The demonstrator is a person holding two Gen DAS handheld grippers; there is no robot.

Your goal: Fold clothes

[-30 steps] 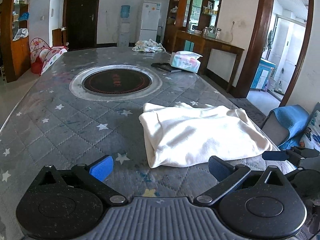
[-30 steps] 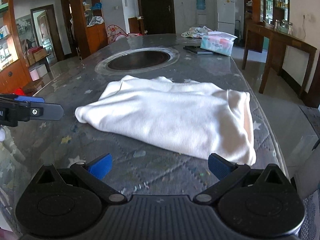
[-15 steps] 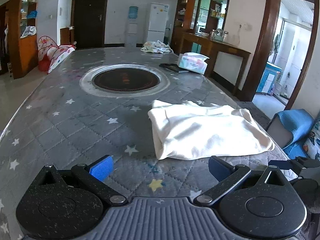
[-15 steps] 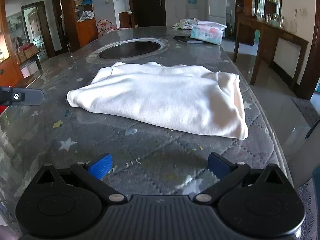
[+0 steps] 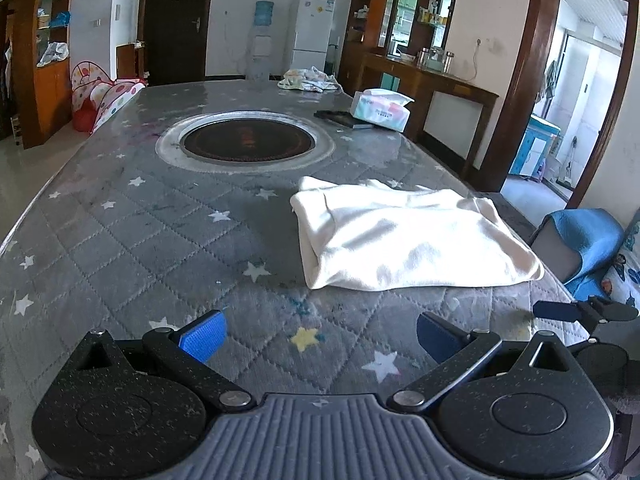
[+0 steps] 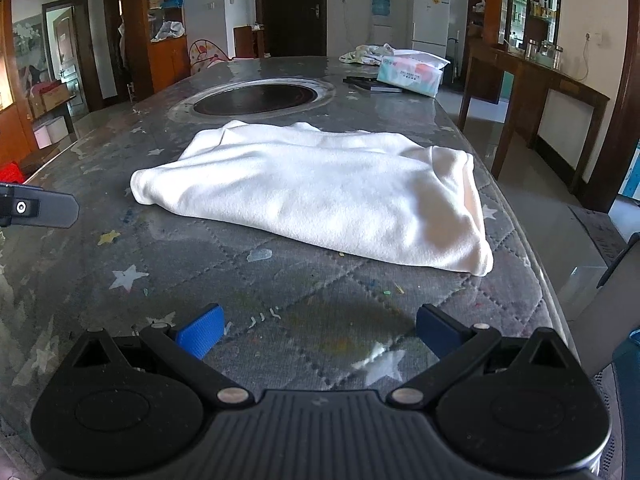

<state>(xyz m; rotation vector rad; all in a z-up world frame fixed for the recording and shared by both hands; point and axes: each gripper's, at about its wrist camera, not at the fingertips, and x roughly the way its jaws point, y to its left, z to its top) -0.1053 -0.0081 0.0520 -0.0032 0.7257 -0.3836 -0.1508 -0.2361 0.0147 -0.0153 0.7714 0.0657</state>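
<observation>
— How many garments on the table?
— One folded white garment, lying flat near the right edge, plus one crumpled cloth at the far end.
— And the tools?
— Two. The left gripper and right gripper both gape wide, holding nothing, short of the garment.
— Anything else?
— One tissue pack.

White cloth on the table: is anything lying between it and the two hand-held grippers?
Nothing visible does. Only bare star-patterned table cover separates the folded white cloth from the right hand-held gripper and the left hand-held gripper. Both are open and empty.
</observation>
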